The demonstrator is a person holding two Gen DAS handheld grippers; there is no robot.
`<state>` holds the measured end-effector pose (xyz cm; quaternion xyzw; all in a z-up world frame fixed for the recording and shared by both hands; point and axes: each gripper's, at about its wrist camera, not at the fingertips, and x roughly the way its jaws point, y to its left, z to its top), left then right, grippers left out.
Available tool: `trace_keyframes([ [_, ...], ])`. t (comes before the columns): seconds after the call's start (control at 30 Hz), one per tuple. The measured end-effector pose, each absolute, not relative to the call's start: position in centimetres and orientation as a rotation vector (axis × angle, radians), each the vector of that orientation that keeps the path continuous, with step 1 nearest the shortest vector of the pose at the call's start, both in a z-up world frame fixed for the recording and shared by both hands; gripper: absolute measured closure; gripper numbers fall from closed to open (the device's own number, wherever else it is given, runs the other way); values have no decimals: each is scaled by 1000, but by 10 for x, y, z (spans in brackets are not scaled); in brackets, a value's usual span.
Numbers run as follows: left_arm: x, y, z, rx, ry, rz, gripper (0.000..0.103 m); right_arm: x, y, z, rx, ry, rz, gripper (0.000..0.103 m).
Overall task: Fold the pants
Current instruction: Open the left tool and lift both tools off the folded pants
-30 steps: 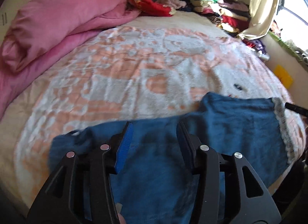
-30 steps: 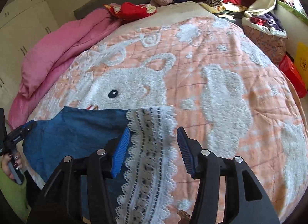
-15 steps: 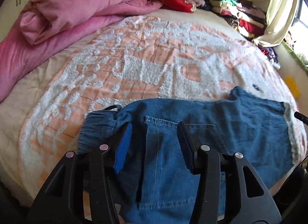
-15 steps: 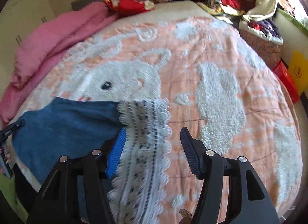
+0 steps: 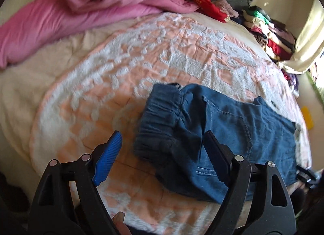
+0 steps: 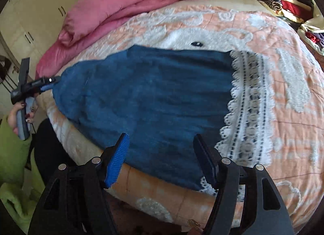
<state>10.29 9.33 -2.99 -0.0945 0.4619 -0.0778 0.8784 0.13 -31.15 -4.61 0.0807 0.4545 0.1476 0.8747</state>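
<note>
Left wrist: claw point(image 5: 162, 159) wide, empty.

Count: 1 pair of pants point(image 5: 220, 131), 2 grippers — left point(image 5: 162, 154), right point(image 6: 160, 156), 1 pink duvet point(image 5: 85, 6), 1 blanket point(image 5: 141, 57), 1 clothes pile point(image 5: 267, 32).

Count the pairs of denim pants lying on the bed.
1: the denim pants lie near the bed's front edge, waistband left, lace hem right. Others may be hidden in the clothes pile.
</note>
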Motion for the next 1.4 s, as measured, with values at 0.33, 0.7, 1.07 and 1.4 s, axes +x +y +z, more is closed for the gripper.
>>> trace_keyframes([
  [0.33,98,85,-35,-167,956,-168,68,4,-321,-61,190,1026,219,38],
  [0.7,93,91,-46,-93,963,-164,56,-7,-327,-64,185,1039,211,38],
  [1.07,63,65,22,-25,804,-233,53,-26,-341,-31,209,928,195,38],
  [1.4,70,-25,-32,166,926,-359,37,-7,-318,-56,115,1033,140,38],
])
